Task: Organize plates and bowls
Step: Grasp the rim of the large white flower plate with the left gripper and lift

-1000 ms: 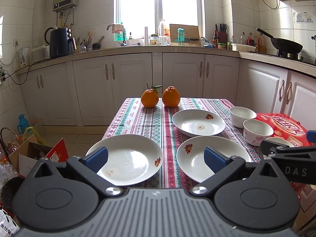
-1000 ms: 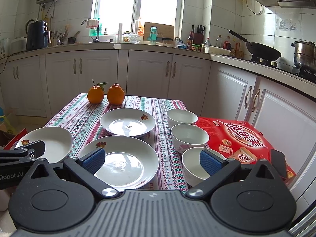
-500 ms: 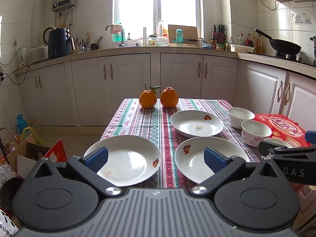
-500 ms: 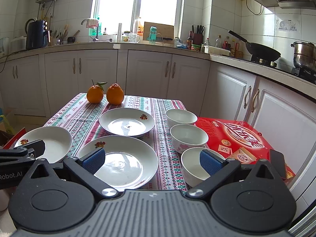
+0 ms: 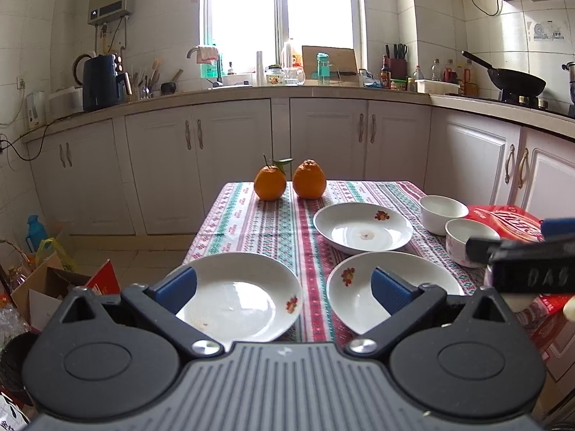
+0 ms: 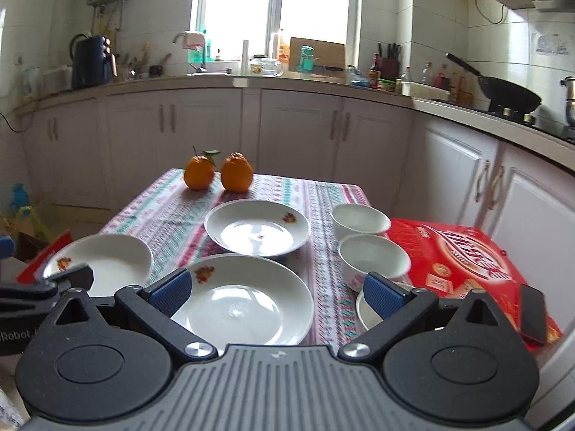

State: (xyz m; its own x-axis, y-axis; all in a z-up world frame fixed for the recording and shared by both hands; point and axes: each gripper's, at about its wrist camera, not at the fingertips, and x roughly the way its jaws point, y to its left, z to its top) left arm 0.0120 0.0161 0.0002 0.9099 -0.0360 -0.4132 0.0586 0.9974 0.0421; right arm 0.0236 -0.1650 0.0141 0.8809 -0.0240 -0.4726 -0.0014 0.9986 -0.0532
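Kitchen with white cabinets along the back wall and a bright window above them. In front of me is a small worktop point(image 5: 251, 215) under a striped, patterned cloth.

Left to right on the cloth:

- My left gripper point(image 5: 284, 287) hangs over the near edge with its blue pads spread wide and nothing between them.
- Below it, at the near left, sits the left plate point(image 5: 248, 298), white with a small flower print.
- Just right of that is the near middle plate point(image 6: 248, 298). My right gripper point(image 6: 276, 292) hovers above it, equally wide open and empty.
- Beyond it lies the far plate point(image 6: 257, 228), close to the near middle plate (from these angles I cannot tell whether the rims touch).
- At the far edge two oranges point(image 5: 289, 185) stand side by side.

Three white bowls run along the right edge of the cloth:

- far bowl point(image 6: 359, 219)
- middle bowl point(image 6: 373, 260)
- near bowl point(image 6: 368, 314), mostly hidden behind the right gripper's pad.

All the plates and bowls sit separately; none are stacked.

Right of the bowls is a red box point(image 6: 463, 262) with a dark phone point(image 6: 533, 314) lying on its near corner.
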